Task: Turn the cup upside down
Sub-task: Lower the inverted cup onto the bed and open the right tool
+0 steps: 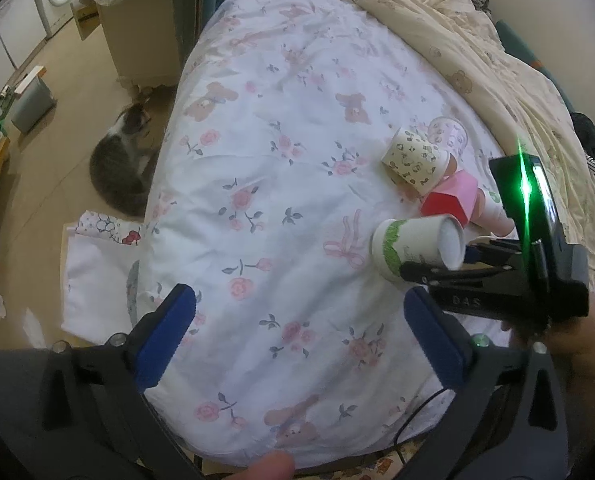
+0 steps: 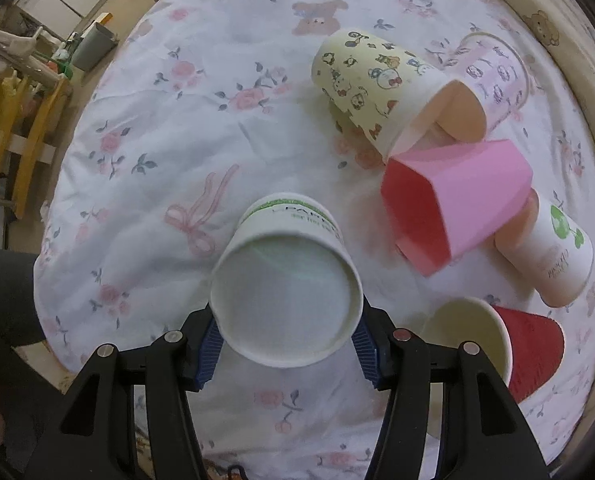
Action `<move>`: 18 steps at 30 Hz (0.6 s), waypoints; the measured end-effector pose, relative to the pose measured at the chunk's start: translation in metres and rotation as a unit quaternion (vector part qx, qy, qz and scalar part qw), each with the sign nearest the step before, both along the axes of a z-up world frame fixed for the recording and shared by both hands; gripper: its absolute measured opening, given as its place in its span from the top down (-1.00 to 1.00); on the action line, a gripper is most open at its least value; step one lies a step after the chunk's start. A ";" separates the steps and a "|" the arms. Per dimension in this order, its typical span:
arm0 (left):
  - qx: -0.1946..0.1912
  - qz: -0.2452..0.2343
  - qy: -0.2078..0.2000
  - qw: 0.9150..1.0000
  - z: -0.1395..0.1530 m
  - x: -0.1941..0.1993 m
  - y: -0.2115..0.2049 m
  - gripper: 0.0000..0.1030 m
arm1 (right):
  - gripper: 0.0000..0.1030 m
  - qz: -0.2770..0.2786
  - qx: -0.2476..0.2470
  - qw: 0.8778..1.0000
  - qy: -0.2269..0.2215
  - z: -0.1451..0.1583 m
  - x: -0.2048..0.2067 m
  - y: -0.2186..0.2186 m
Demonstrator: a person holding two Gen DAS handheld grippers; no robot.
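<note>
A white paper cup with a green band is held in my right gripper, whose blue pads are shut on its base end. The cup is tilted, its flat bottom facing the right wrist camera and its mouth pointing down and away toward the bed. In the left wrist view the same cup hangs above the floral sheet, gripped by the right gripper. My left gripper is open and empty, low over the near part of the bed, to the left of the cup.
Several other cups lie on their sides in a cluster: a yellow cartoon cup, a pink plastic cup, a white cup with a green logo, a red cup. A cream duvet bounds the far side. A cat sits on the floor left.
</note>
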State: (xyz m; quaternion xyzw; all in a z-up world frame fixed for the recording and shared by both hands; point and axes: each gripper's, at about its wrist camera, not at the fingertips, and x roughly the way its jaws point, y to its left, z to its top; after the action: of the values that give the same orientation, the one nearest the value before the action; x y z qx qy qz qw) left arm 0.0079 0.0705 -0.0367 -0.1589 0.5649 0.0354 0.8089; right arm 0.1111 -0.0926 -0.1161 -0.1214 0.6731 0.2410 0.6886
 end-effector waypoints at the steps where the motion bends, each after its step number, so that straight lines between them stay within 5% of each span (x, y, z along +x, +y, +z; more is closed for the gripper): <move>1: -0.001 -0.001 0.002 1.000 -0.001 0.000 0.000 -0.99 | -0.18 -0.001 0.001 1.000 -0.002 0.000 0.000 0.000; 4: 0.002 -0.004 0.004 1.000 -0.001 0.000 -0.002 -0.99 | -0.27 -0.010 0.006 1.000 -0.006 0.002 0.000 0.000; 7: 0.007 -0.008 0.002 1.000 0.000 0.000 -0.003 -0.99 | -0.75 -0.014 0.022 1.000 -0.006 0.005 0.000 -0.002; 12: 0.011 -0.007 -0.006 1.000 0.002 0.000 -0.004 -0.99 | -0.89 -0.025 0.030 0.998 -0.050 0.032 -0.015 -0.020; 18: 0.030 -0.015 -0.025 0.999 0.009 -0.006 -0.011 -0.99 | -0.97 -0.076 0.093 0.984 -0.129 0.086 -0.055 -0.068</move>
State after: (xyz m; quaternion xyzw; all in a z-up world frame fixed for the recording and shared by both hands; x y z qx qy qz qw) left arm 0.0023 0.0594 -0.0277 -0.1264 0.5452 0.0362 0.8279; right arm 0.0561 -0.1608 -0.0302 -0.0354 0.5603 0.2320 0.7943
